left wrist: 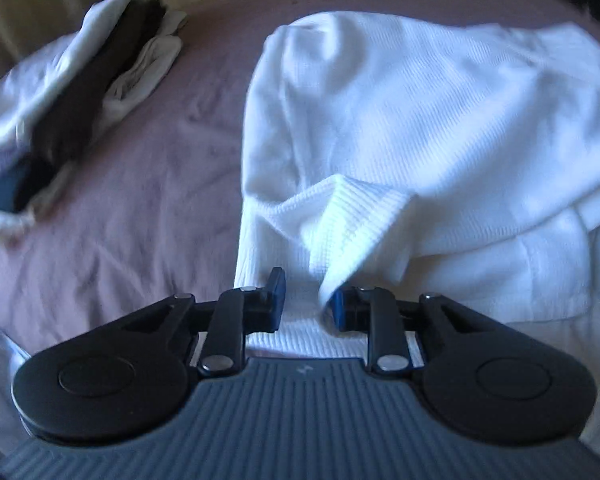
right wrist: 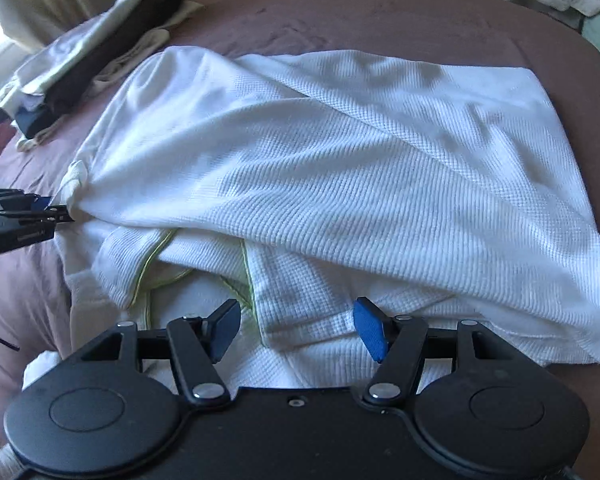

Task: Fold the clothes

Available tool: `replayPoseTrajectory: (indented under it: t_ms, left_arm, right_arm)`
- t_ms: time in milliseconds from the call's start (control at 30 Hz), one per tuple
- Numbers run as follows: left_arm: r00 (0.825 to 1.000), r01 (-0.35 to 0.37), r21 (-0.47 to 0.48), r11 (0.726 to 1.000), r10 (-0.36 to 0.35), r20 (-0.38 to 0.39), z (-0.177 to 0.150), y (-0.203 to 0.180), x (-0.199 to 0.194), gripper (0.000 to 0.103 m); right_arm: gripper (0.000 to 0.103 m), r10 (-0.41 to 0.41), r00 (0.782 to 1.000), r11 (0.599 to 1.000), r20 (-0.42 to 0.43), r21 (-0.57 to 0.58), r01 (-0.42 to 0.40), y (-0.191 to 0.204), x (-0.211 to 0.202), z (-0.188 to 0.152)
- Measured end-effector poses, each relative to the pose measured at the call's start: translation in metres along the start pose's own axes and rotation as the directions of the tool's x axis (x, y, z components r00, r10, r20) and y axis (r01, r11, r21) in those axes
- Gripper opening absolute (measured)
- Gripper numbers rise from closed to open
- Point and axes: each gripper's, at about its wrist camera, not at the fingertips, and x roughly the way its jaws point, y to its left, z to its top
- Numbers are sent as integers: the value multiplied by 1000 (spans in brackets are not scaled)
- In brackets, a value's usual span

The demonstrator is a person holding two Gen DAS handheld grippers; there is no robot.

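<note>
While one white waffle-knit robe (right wrist: 340,168) covers the mauve bedsheet (left wrist: 140,200), both grippers, left (left wrist: 308,300) and right (right wrist: 296,330), gape; one folded clothes stack (right wrist: 80,68) sits apart.

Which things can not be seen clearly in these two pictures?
- Left claw, left wrist view: motion blur and a drooping fold of the white garment hide whether its pads grip cloth.
- Lower layers of the white garment, right wrist view: covered by the top fold.
- Pile of folded clothes, both views: blurred, so single items cannot be counted.
- Bed cover: edges cut off by the frame.
- Right claw: open, holding nothing.
</note>
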Motion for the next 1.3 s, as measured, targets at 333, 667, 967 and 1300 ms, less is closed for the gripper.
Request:
replayPoseTrajectory:
  t_ms: [333, 667, 967, 1300]
  left_arm:
    - [1000, 11, 97, 995, -12, 14, 11, -21, 2, 66]
    - [979, 177, -96, 979, -166, 117, 20, 17, -40, 2]
    - [958, 288, -189, 939, -280, 70, 12, 21, -33, 2]
    - [974, 224, -181, 958, -227, 5, 5, 26, -20, 2]
  right_arm:
    - [68, -26, 997, 997, 75, -64, 31, 8, 6, -4]
    - [13, -32, 988, 995, 149, -86, 45, 10, 7, -4]
    - [9, 271, 955, 957, 121, 75, -281, 3, -18, 7]
    - [12, 165, 985, 980, -51, -106, -170, 39, 29, -18]
